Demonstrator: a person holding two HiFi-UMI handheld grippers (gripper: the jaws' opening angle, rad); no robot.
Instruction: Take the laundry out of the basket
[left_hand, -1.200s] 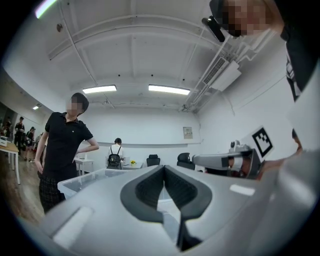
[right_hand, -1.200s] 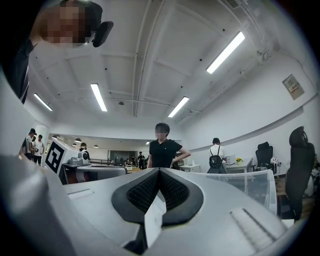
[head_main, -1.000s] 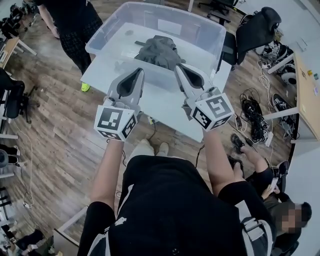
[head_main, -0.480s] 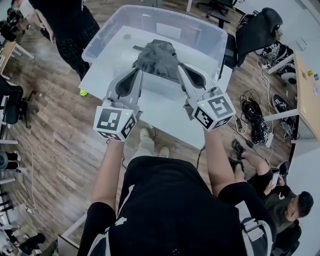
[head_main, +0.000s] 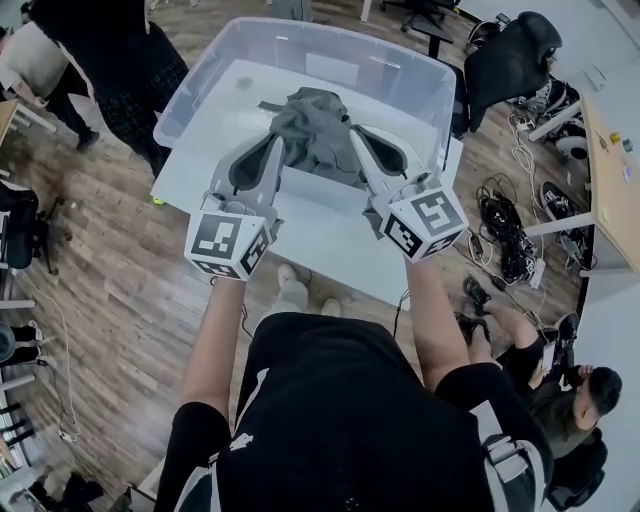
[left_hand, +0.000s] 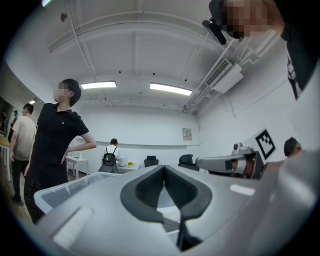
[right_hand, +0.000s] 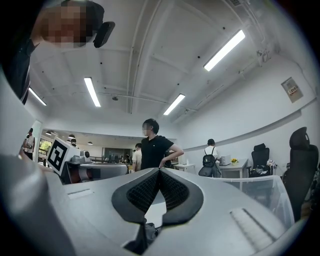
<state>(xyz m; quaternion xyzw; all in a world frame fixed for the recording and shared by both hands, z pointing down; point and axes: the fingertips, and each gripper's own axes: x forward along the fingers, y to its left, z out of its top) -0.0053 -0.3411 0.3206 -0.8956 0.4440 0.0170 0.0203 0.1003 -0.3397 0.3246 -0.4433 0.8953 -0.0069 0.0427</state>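
A crumpled grey garment (head_main: 315, 125) lies inside the clear plastic basket (head_main: 300, 25), which stands on a white table (head_main: 320, 235). In the head view both grippers hover side by side over the basket's near wall and point at the garment. My left gripper (head_main: 276, 141) is shut, its tip at the garment's left edge. My right gripper (head_main: 356, 131) is shut too, its tip at the garment's right edge. In the left gripper view the left gripper's pads (left_hand: 163, 168) meet with nothing between them. The right gripper's pads (right_hand: 159, 170) likewise meet on nothing in the right gripper view.
A person in black (head_main: 110, 60) stands by the table's far left corner. A black office chair (head_main: 510, 60) is past the basket's right end. Cables (head_main: 500, 225) lie on the wood floor at right, a person (head_main: 560, 390) sits low right, and a desk (head_main: 615, 170) lines the right edge.
Both grippers have moved forward from in front of the basket until their tips reach over its near wall to the garment. Both stay shut. The person at upper left has shifted.
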